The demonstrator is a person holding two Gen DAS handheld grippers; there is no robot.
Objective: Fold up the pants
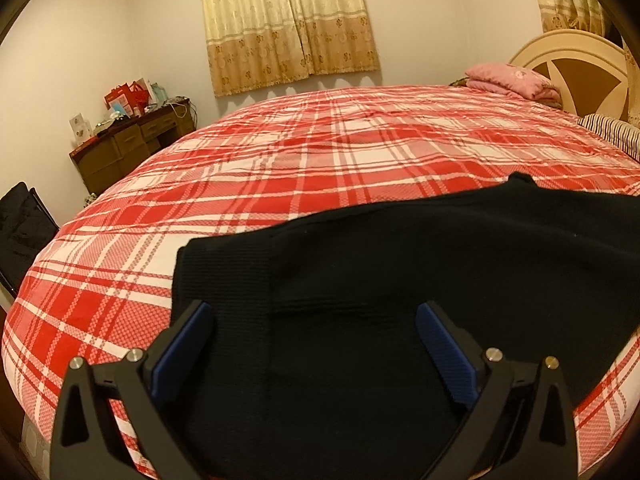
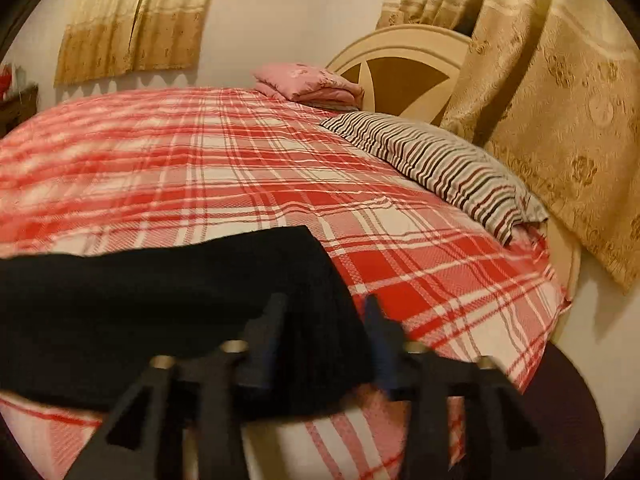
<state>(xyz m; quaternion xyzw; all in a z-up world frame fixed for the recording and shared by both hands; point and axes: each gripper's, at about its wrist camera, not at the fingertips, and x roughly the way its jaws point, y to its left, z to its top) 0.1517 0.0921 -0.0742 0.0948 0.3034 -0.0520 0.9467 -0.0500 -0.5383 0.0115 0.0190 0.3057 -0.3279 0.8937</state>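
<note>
Black pants [image 1: 400,260] lie flat across the near part of a bed with a red and white plaid cover [image 1: 280,160]. My left gripper [image 1: 316,308] hangs just over the pants' left portion, its blue pads [image 1: 448,356] spread wide with nothing clamped. In the blurred right wrist view, the right end of the pants [image 2: 160,300] reaches between the fingers of my right gripper [image 2: 326,300]. Its jaws stand partly apart around that end, and the pads do not visibly press on the cloth. The plaid cover [image 2: 240,160] stretches beyond.
A striped pillow [image 2: 440,168] and a folded pink blanket [image 2: 312,84] lie by the round headboard [image 2: 400,68]. Gold curtains [image 2: 560,120] hang at the right. A cluttered wooden desk [image 1: 132,140] and a black chair [image 1: 20,232] stand left of the bed.
</note>
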